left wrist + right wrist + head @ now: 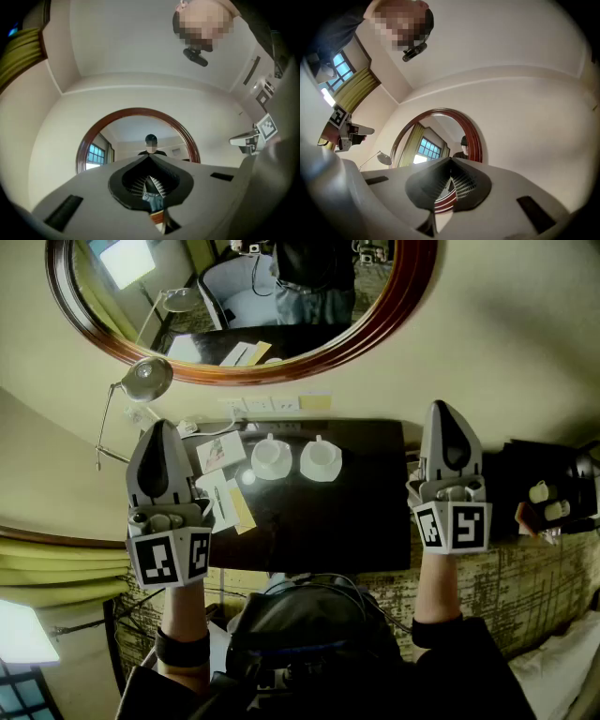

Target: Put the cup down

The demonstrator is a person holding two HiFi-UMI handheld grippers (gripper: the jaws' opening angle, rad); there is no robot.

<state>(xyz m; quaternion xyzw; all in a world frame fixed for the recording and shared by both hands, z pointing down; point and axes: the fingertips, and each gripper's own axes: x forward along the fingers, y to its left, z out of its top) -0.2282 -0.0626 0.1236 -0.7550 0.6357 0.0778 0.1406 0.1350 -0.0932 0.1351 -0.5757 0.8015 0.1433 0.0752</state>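
head view: left claw (pixel 161 432) and right claw (pixel 442 413) both closed, empty; left cup (pixel 271 457) and right cup (pixel 320 457) rest on desk (pixel 319 517) between the claws; placing appears complete.

No legible text, no readable labels

Mirror (pixel 244 296) top cut off by head view's upper edge. Print on papers (pixel 223 454) too small to read. Desk (pixel 319 512) left end hidden behind left gripper (pixel 161 427). Small white items (pixel 547 501) far right: unclear.
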